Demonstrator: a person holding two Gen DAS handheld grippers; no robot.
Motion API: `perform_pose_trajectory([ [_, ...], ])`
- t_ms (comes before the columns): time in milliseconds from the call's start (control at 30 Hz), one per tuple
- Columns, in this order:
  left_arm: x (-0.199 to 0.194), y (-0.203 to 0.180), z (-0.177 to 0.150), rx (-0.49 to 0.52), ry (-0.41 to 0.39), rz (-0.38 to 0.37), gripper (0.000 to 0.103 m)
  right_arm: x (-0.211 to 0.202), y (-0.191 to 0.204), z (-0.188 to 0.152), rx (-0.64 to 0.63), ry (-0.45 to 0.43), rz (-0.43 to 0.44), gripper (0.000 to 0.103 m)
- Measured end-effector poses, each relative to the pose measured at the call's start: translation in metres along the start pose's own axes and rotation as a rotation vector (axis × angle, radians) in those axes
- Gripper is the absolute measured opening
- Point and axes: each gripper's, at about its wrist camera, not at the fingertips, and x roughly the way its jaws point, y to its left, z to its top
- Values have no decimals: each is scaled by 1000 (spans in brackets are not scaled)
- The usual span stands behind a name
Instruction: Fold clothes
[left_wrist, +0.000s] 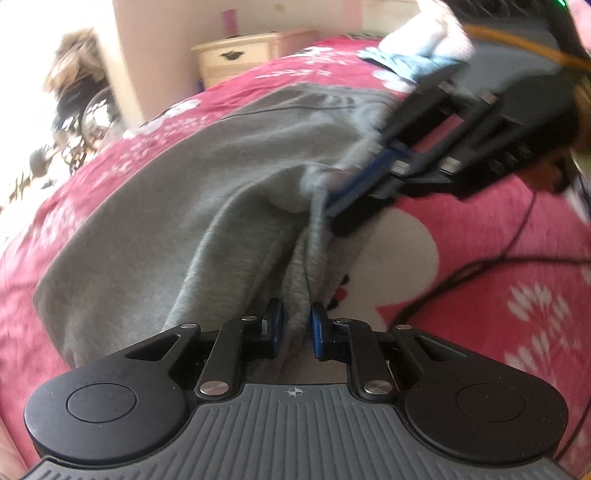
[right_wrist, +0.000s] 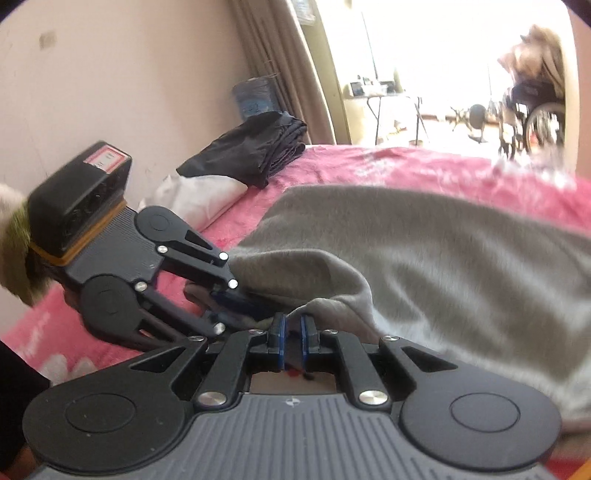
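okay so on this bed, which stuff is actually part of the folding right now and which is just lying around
In the job: grey garment, left gripper, right gripper, both clamped on it.

Lying about: black clothes, white pillow, nightstand, black cable.

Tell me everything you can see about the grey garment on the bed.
The grey garment is a soft, heathered knit, like sweatshirt fabric, lying mostly spread on the pink blanket. One edge is bunched into folds and lifted: the left gripper and the right gripper each pinch it in their jaws, close together. A seam line runs across its far part.
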Motion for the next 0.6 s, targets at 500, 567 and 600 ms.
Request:
perform_pose_trajectory([
  [500, -25, 1, 6, 23, -41, 11, 17, 45, -3, -3, 29, 106, -91, 7],
  [567, -40, 7, 12, 14, -86, 29, 19, 46, -1, -4, 22, 108, -100, 7],
  [600, -44, 11, 15, 6, -103, 51, 23, 46, -1, -5, 20, 108, -104, 7],
])
